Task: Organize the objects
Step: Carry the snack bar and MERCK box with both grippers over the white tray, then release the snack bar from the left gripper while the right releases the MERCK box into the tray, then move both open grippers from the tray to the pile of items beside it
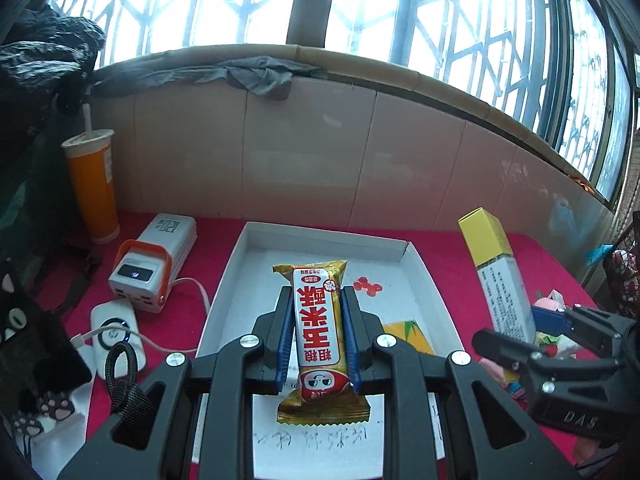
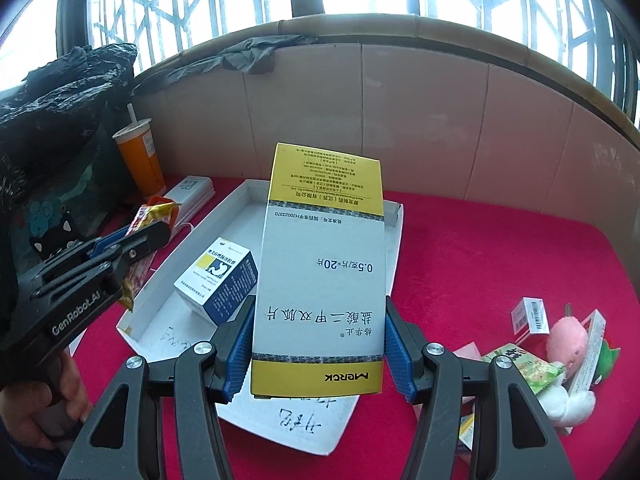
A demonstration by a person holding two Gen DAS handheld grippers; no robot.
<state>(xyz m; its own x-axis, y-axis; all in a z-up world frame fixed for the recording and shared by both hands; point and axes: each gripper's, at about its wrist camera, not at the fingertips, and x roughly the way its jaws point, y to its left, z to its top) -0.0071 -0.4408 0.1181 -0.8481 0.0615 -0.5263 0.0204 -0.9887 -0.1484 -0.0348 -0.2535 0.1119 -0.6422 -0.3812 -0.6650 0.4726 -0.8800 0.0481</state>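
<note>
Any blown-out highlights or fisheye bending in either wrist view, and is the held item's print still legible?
Left wrist: window blown out, sill curved; snack bar print sharp. Right wrist: same glare and bowing; medicine box text legible, upside down.

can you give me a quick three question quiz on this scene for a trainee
1. True or false: the left gripper is shut on the snack bar.
2. What is the right gripper holding? A) the orange drink cup B) the yellow and white medicine box C) the pink plush toy
3. Fill in: the small blue and white box lies inside the white ___.

Key
1. True.
2. B, the yellow and white medicine box.
3. Tray.
</note>
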